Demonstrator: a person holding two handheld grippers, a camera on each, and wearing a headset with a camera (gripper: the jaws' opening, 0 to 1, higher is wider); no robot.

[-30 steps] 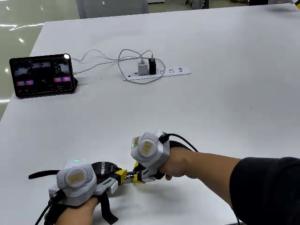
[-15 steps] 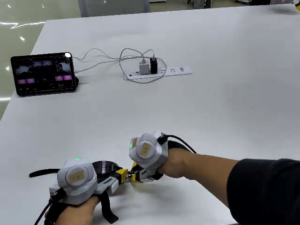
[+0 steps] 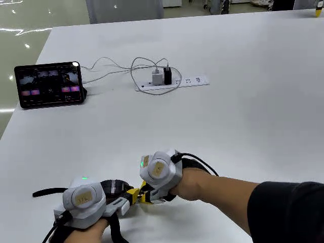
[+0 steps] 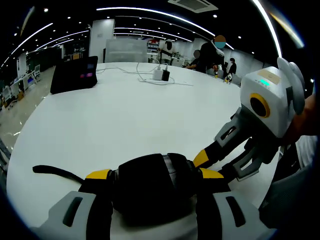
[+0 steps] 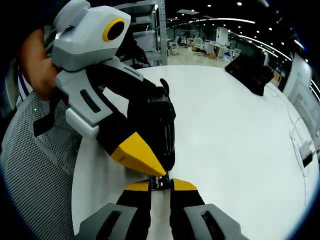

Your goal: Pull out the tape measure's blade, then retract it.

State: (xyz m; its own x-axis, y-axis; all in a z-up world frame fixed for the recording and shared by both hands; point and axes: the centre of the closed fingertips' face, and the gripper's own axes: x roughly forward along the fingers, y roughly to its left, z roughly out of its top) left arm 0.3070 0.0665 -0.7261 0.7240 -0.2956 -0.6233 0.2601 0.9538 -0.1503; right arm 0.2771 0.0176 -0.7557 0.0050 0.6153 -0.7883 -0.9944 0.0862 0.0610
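Barely any change at the tape measure (image 4: 155, 190): the black case sits low centre in the left gripper view, lying on the white counter (image 3: 243, 116). The left gripper (image 4: 154, 174) has its fingers clamped on the two sides of the case. The right gripper (image 5: 160, 186) sits at the case mouth, fingers nearly together, pinching a small metal tab (image 5: 160, 182), which I judge to be the blade's end hook.

Against a second back, the grippers keep the same spacing. The tablet (image 3: 49, 84) and power strip (image 3: 174, 82) slid in frame too, so the headset moved, not the work. No blade length shows between case and tab, so the pull looks not yet begun.

Hard to read:
- The left gripper's yellow fingertip covers the mouth in the right gripper view.
- Both grippers half hide the case in the head view.
- The black strap (image 3: 48, 192) trails toward lower left.
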